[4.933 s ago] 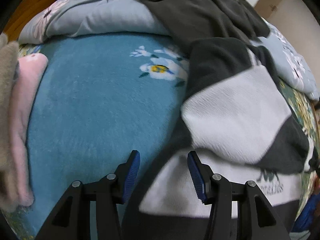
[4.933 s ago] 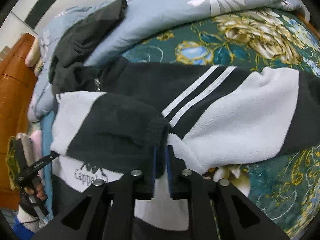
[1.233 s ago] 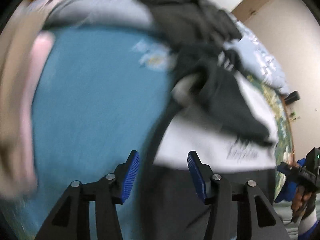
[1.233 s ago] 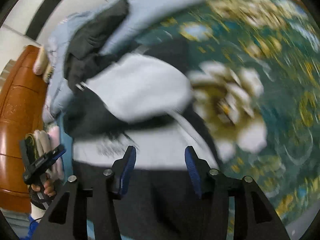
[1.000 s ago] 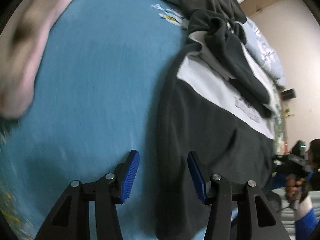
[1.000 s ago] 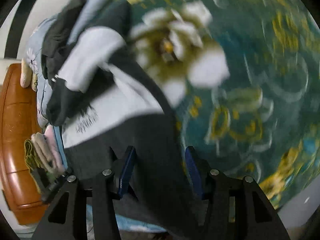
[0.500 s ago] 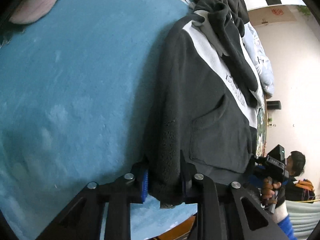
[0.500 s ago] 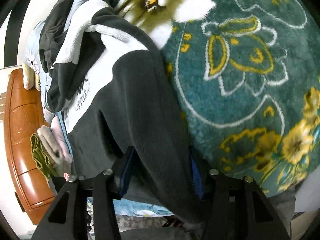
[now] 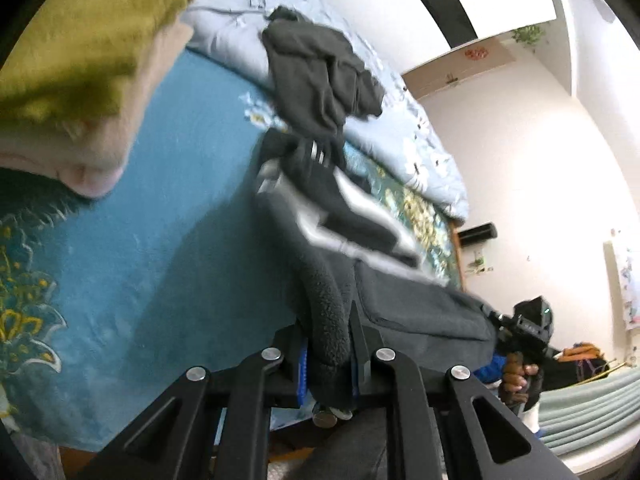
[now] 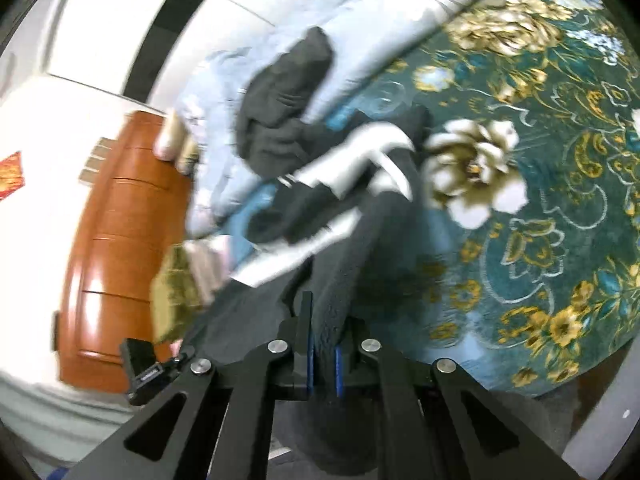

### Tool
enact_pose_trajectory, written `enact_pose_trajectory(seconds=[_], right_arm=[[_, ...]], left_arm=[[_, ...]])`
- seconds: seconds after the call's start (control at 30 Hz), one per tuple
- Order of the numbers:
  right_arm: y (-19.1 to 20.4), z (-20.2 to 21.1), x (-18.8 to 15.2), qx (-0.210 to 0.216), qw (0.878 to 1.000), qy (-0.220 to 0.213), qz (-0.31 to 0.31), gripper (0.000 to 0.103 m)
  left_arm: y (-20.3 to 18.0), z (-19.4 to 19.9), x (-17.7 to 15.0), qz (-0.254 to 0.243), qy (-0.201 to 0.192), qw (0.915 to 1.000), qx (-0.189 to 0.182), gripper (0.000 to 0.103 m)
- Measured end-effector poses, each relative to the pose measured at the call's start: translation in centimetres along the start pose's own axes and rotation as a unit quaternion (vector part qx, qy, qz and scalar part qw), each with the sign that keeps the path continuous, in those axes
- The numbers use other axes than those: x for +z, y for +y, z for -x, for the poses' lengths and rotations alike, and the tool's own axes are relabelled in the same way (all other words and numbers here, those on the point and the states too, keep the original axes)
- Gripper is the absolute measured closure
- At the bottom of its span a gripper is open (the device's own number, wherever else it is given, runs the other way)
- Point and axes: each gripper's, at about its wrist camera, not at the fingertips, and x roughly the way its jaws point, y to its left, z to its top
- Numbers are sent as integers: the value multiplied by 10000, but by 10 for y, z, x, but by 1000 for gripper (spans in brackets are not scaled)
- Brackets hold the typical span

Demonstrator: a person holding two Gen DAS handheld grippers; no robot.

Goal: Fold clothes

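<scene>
A: Two corners of the hem are caught, one in each gripper. The left gripper (image 9: 326, 354) pinches a thick roll of dark fleece, and the right gripper (image 10: 323, 356) has its fingers pressed onto the other bottom corner of the same sweater (image 9: 360, 248).

B: And where does the sweater lie?

A: On the bed, stretched from the near edge toward the far side. Its hem end is lifted off the blue blanket (image 9: 172, 208), and its top end looks to rest near the heap of dark clothes (image 9: 320, 80) against the pale quilt (image 10: 360, 20).

B: How should the fold be made?

A: I'd keep both corners level and the hem taut between them, then carry it up and over toward the collar in one arc, laying it down so the edges line up. If one side runs ahead, the fold will probably skew. The grip should hold until the fleece is lying flat.

B: What does the sweater look like?

A: Fluffy and thick, dark grey below, with a white band across the chest and thin white stripes on a sleeve (image 10: 384, 168) folded inward. The middle is blurred, so I cannot tell how neatly the sleeves lie. A stack of folded clothes (image 9: 88, 64) sits just to the left.
</scene>
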Motion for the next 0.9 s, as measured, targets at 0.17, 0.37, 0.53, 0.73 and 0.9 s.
enact_pose_trajectory(seconds=[0.17, 0.37, 0.53, 0.73, 0.9], right_arm=[[-9, -28, 34, 94, 9976, 405, -550, 96], [-64, -71, 100, 115, 9798, 484, -1937, 96], [-98, -103, 133, 115, 9659, 439, -2551, 93], [-143, -138, 152, 258, 9437, 530, -3254, 91], [-161, -141, 156, 835, 9336, 491, -3450, 68]], left_arm=[[8, -57, 73, 560, 52, 9984, 12, 88], [19, -131, 153, 1176, 227, 9928, 74, 87], [24, -191, 197, 1422, 423, 9883, 349, 86], [56, -245, 218, 1852, 694, 9787, 554, 83], [70, -248, 221, 2009, 593, 9776, -203, 51]])
